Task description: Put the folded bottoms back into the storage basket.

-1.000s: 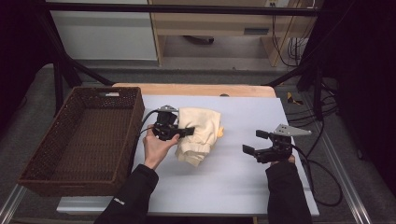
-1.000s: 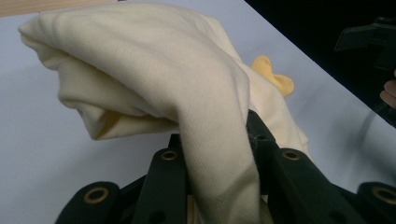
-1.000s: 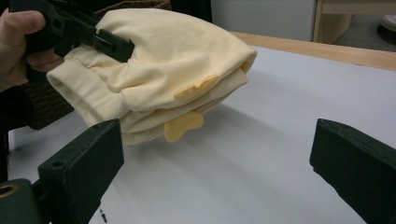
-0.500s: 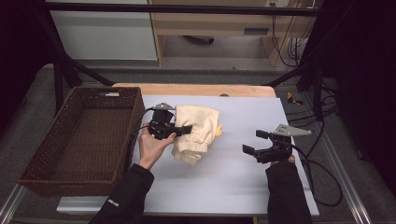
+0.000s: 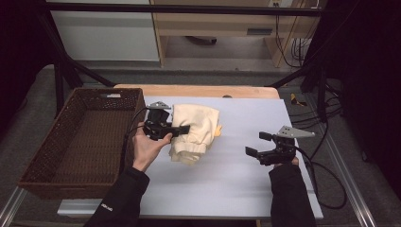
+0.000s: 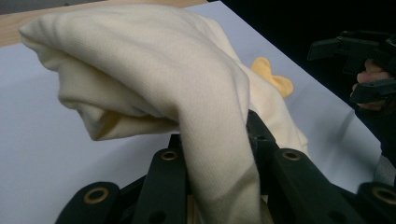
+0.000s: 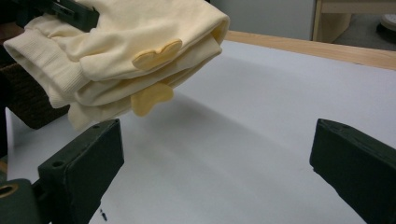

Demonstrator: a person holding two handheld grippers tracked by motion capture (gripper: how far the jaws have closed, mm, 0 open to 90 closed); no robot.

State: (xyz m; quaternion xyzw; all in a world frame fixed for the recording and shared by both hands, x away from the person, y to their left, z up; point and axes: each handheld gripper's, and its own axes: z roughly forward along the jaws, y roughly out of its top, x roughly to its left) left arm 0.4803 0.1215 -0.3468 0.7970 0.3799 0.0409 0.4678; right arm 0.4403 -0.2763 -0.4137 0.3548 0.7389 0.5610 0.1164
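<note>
Table (image 5: 246,189): white top, pale wood strip (image 5: 198,91) along the far edge. Metal frame rails (image 5: 9,201) visible at the near corners.

Floor (image 5: 33,113): grey, matte, on both sides of the table and beyond it.

Behind the table: white panel or cabinet front (image 5: 106,33) at left; light wooden furniture (image 5: 213,23) at centre with a dark recess beneath it. A black horizontal bar (image 5: 189,8) crosses the top of the high view; black diagonal struts (image 5: 61,61) descend at left and right.

Right side: dark area with loose black cables (image 5: 326,123) on the floor.

Lighting: dim room, table top lit brightest; far left and right edges nearly black.
</note>
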